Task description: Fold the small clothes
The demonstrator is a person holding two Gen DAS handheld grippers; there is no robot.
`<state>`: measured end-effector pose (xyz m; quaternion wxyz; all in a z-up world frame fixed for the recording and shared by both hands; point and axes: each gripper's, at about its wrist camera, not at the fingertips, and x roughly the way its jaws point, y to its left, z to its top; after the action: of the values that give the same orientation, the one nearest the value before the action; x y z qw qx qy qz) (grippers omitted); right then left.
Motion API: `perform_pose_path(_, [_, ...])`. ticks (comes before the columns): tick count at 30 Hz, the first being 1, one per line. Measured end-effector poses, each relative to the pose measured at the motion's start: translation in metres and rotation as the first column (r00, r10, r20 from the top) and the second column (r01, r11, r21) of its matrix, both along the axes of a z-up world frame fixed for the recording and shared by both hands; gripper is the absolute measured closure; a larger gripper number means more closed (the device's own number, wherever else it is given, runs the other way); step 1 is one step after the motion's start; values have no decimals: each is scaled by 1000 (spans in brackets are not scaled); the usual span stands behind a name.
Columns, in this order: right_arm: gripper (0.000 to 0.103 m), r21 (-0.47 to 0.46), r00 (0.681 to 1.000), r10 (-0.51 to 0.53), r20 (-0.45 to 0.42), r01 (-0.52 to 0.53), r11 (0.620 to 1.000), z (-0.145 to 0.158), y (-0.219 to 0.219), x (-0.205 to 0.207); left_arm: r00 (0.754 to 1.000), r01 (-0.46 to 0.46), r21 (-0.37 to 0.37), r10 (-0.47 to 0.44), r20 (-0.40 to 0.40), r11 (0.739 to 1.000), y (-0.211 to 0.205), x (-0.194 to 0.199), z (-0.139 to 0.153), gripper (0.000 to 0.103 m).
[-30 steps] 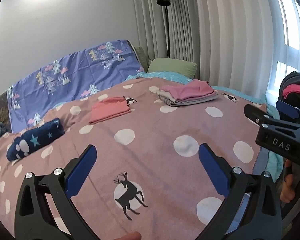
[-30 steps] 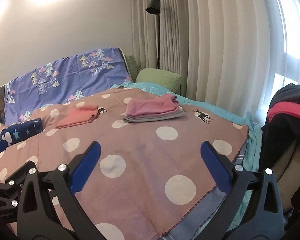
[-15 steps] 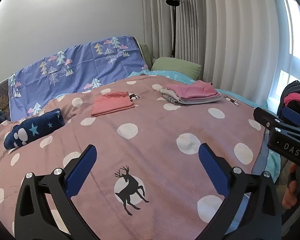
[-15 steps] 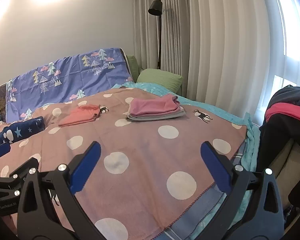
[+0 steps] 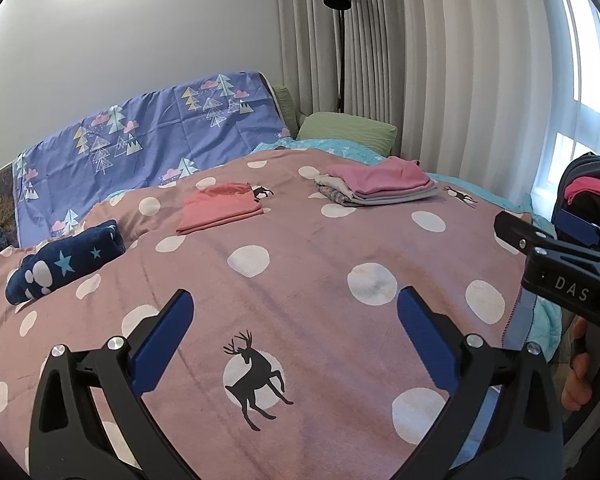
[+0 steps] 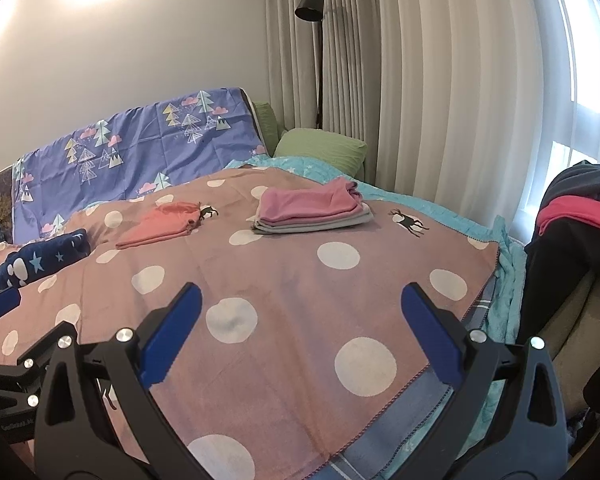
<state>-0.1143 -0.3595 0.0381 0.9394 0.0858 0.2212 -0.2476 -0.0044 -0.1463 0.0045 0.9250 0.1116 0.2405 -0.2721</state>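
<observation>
Both grippers, left gripper (image 5: 292, 316) and right gripper (image 6: 300, 308), hang wide open and empty over the polka-dot blanket (image 5: 300, 248), while the unfolded clothes heap (image 6: 576, 216) sits far right, so a blind grab could drag several garments.

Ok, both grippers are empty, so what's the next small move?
Probably swing the right gripper toward the clothes heap at the bed's right edge. Both it and the left gripper are open, and the pink stack and coral piece already lie folded.
</observation>
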Motion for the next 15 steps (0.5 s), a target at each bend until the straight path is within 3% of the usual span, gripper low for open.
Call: perform_pose_path(15, [2, 7, 1000, -4, -14, 4, 1000, -7, -2, 4, 1000, 15, 16, -15, -10, 1000, -1, -2, -4, 1])
